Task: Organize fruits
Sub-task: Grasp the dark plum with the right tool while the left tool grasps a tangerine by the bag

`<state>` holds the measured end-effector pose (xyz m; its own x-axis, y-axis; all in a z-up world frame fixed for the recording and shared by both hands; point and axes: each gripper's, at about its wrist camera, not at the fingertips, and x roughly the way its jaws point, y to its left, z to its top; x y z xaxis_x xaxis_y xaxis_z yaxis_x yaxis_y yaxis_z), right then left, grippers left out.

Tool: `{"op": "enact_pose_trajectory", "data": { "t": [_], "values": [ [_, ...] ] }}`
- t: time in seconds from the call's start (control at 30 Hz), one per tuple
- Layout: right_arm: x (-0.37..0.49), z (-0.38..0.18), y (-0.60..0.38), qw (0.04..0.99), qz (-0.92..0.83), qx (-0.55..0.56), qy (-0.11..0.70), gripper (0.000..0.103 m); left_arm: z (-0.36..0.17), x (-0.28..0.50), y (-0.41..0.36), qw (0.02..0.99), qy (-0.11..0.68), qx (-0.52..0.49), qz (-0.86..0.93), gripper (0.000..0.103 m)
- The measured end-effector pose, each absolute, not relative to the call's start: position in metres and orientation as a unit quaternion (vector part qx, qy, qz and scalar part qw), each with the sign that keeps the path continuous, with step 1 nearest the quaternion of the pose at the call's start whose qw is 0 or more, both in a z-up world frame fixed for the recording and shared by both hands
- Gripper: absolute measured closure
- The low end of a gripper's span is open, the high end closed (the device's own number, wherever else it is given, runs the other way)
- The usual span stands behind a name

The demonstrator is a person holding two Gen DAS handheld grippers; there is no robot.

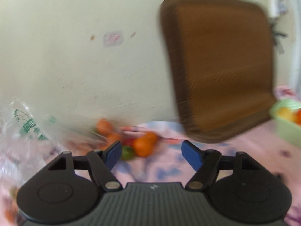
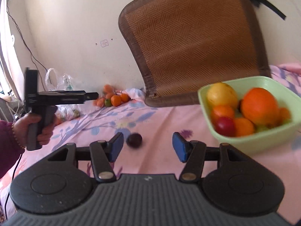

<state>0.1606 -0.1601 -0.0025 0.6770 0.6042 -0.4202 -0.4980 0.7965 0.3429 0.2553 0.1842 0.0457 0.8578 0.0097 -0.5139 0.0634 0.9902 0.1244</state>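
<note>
The left wrist view is blurred, so the small fruits [image 1: 143,145] beside the plastic bag [image 1: 32,130] cannot be identified.

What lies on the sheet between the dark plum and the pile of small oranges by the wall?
Nothing: in the right wrist view only bare flowered sheet lies between the plum and the pile.

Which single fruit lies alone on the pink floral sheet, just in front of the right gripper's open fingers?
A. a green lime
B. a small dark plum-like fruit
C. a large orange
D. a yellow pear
B: in the right wrist view a small dark round fruit sits by itself on the sheet, ahead of the right gripper, apart from the green bowl.
</note>
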Motion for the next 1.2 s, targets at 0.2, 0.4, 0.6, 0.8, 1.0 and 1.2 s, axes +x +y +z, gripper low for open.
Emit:
{"op": "enact_pose_trajectory", "data": {
  "t": [0.2,0.4,0.6,0.8,1.0,1.2],
  "values": [
    [0.193,-0.024,-0.118,0.899,0.303,0.095,0.301,0.043,0.017,0.305,0.19,0.96,0.278,0.028,-0.02,0.035],
    [0.195,-0.023,-0.11,0.898,0.307,0.073,0.307,0.043,0.008,0.317,0.18,0.961,0.275,0.018,-0.018,0.045],
    [0.189,-0.02,-0.109,0.902,0.308,0.063,0.295,0.043,0.005,0.322,0.165,0.953,0.291,0.075,0.022,0.048],
    [0.19,-0.019,-0.111,0.905,0.304,0.067,0.291,0.043,0.0,0.329,0.161,0.943,0.316,0.093,0.043,0.067],
    [0.192,-0.021,-0.099,0.901,0.308,0.035,0.303,0.062,0.006,0.301,0.151,0.947,0.311,0.07,0.027,0.068],
    [0.193,-0.024,-0.086,0.896,0.315,-0.005,0.313,0.068,0.011,0.221,0.125,0.954,0.299,0.013,-0.028,0.068]
  ]
}}
